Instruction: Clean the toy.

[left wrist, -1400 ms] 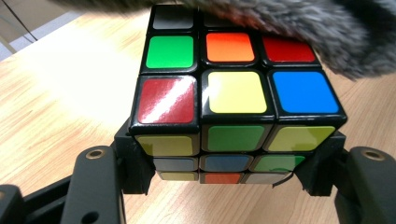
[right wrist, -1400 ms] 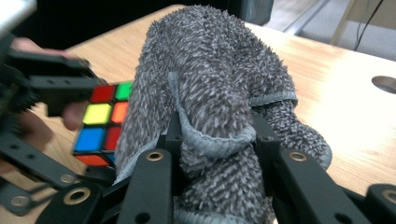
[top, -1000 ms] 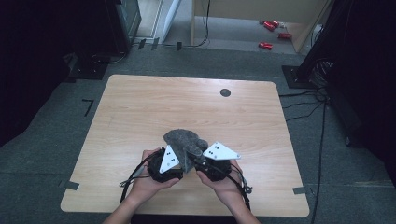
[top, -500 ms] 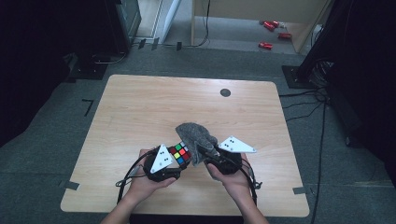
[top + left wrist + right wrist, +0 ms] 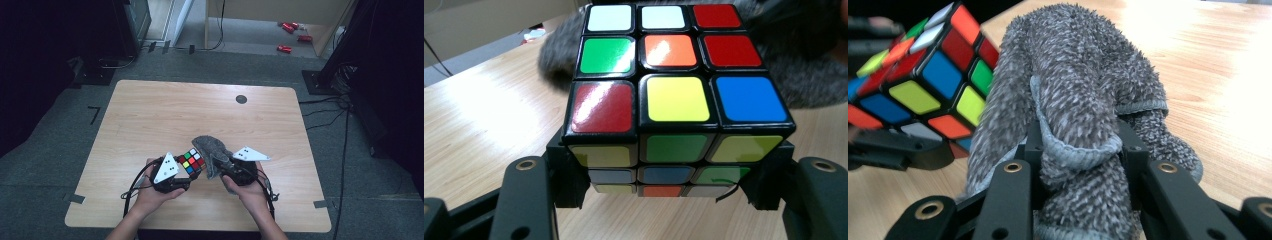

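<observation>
A scrambled puzzle cube point(image 5: 191, 162) with coloured stickers is clamped between the jaws of my left gripper point(image 5: 186, 169), a little above the wooden table point(image 5: 150, 115). In the left gripper view the cube point(image 5: 674, 100) sits between the black fingers point(image 5: 564, 175), red, yellow and blue squares nearest. My right gripper point(image 5: 220, 167) is shut on a bunched grey fluffy cloth point(image 5: 212, 150). In the right gripper view the cloth point(image 5: 1073, 100) bulges up from between the fingers point(image 5: 1033, 145), its left side touching or just beside the cube point(image 5: 923, 80).
Both hands work near the table's front edge. A dark round hole point(image 5: 241, 99) marks the table's far right part. Red objects point(image 5: 292, 35) lie on the floor beyond, and cables point(image 5: 325, 110) trail off the right side.
The cloth, which covered the cube a second ago, has come off to the right with my right gripper. The cube's coloured faces are now exposed in the left gripper.
</observation>
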Available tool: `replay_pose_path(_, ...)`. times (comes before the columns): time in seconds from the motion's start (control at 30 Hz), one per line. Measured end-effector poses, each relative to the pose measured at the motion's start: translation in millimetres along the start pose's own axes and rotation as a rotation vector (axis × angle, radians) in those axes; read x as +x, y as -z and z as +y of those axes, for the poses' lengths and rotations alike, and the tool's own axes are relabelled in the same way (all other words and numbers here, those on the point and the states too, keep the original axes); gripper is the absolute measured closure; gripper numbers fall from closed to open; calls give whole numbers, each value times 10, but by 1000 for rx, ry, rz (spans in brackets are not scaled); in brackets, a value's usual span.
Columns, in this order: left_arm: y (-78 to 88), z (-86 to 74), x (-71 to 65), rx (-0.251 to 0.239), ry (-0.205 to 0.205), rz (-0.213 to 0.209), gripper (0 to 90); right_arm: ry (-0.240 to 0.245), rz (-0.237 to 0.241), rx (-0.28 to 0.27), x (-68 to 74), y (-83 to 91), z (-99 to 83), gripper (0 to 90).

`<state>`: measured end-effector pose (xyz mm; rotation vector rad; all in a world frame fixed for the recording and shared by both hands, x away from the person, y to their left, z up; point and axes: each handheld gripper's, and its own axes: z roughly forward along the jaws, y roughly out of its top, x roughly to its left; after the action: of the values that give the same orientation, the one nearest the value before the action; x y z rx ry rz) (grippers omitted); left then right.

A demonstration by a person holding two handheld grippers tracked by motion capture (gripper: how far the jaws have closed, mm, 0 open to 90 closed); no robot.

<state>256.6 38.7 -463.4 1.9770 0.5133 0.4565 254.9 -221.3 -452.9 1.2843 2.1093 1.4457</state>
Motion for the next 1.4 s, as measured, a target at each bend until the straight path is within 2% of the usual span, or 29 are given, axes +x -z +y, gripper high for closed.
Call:
replay_pose_path(0.03, -5, -5, -2, 3, -4, -6, 350, -8, 14, -23, 4, 35, 23, 679)
replay_pose_path(0.07, -15, -12, -18, -6, -6, -27, 349, -3, 51, -79, 54, 118, 91, 680)
replay_pose_path(0.1, -15, -12, -18, -6, -6, -27, 349, 9, 66, -101, 95, 152, 122, 681)
replay_pose_path(0.13, -21, -11, -31, -10, -11, -33, 349, 9, 66, -101, 95, 152, 122, 681)
replay_pose_path(0.17, -27, -8, -45, -17, -13, -35, 349, 39, 101, -123, 175, 189, 158, 683)
replay_pose_path(0.2, -27, -6, -54, -24, -14, -33, 349, 39, 101, -123, 175, 189, 158, 683)
replay_pose_path(0.23, -20, -6, -55, -33, -9, -33, 349, 67, 105, -118, 222, 176, 150, 688)
replay_pose_path(0.33, 17, -16, -26, -54, -4, -37, 349, 54, 124, -113, 195, 145, 120, 690)
replay_pose_path(0.37, 37, -21, 1, -65, 7, -46, 349, 47, 144, -83, 157, 94, 79, 694)
replay_pose_path(0.47, 38, -30, 16, -63, 5, -47, 349, 53, 136, -56, 141, 48, 39, 695)
replay_pose_path(0.5, 41, -41, 25, -77, 10, -59, 349, 63, 113, -17, 125, 8, 23, 695)
replay_pose_path(0.53, 41, -41, 25, -77, 10, -59, 349, 63, 113, -17, 125, 8, 23, 695)
replay_pose_path(0.6, 45, -48, 34, -102, 8, -81, 349, 78, 67, 6, 106, 0, 22, 695)
replay_pose_path(0.63, 45, -48, 34, -102, 8, -81, 349, 78, 67, 6, 106, 0, 22, 695)
replay_pose_path(0.67, 46, -60, 32, -109, -10, -89, 349, 59, 55, -47, 89, 66, 52, 696)
replay_pose_path(0.7, 46, -60, 32, -109, -10, -89, 350, 59, 55, -47, 89, 66, 52, 696)
replay_pose_path(0.73, 44, -68, 31, -110, -15, -91, 349, 50, 55, -108, 105, 153, 103, 696)
replay_pose_path(0.77, 36, -83, 32, -116, -13, -100, 349, 55, 65, -132, 128, 193, 127, 696)
replay_pose_path(0.9, 21, -90, 13, -118, -25, -109, 350, 87, 89, -159, 229, 245, 167, 696)
replay_pose_path(0.97, 29, -81, -26, -129, -46, -115, 349, 106, 106, -130, 287, 183, 143, 698)
replay_pose_path(1.07, 35, -86, -29, -126, -54, -117, 350, 85, 116, -130, 268, 141, 99, 701)
replay_pose_path(1.1, 39, -91, -28, -127, -56, -121, 350, 73, 122, -105, 234, 105, 69, 703)
replay_pose_path(1.23, 41, -91, -34, -126, -61, -113, 349, 90, 96, -78, 219, 59, 29, 706)
replay_pose_path(1.4, 43, -86, -23, -129, -53, -97, 350, 106, 38, 11, 181, -39, -28, 706)
